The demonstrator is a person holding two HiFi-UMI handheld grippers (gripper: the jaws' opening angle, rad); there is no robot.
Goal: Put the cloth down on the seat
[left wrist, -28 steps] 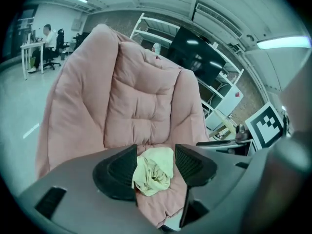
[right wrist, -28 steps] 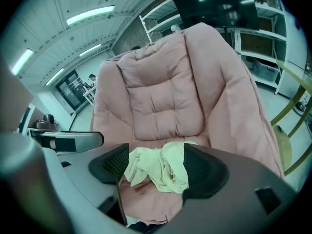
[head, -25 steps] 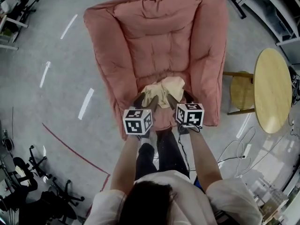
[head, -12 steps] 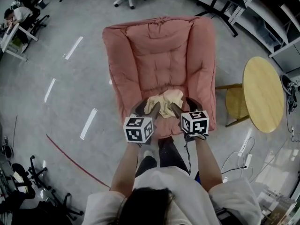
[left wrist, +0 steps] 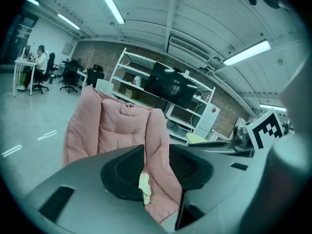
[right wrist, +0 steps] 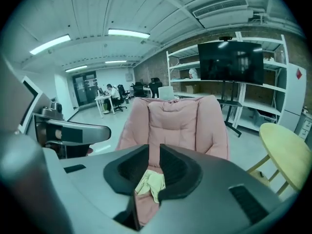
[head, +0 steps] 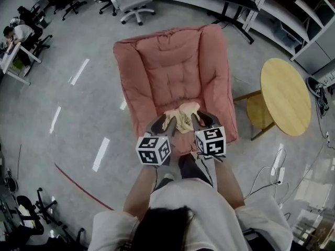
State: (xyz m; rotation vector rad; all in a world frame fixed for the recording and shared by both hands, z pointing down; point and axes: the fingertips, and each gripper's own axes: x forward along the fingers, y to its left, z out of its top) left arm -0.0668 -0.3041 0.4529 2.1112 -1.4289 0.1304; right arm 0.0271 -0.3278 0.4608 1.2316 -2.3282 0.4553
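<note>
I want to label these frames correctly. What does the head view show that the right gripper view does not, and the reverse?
Only the head view: the person's forearms and the red floor line. Only the right gripper view: a dark screen and ceiling lights. Both: the pink armchair, the yellow cloth lying on it, and the round wooden table.

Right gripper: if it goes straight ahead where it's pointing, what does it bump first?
Probably the cloth lying on the seat of the pink armchair, just ahead and a little low. Depth is unclear, so it might skim over into the cushion. The right gripper's jaws are closing, nothing between them.
</note>
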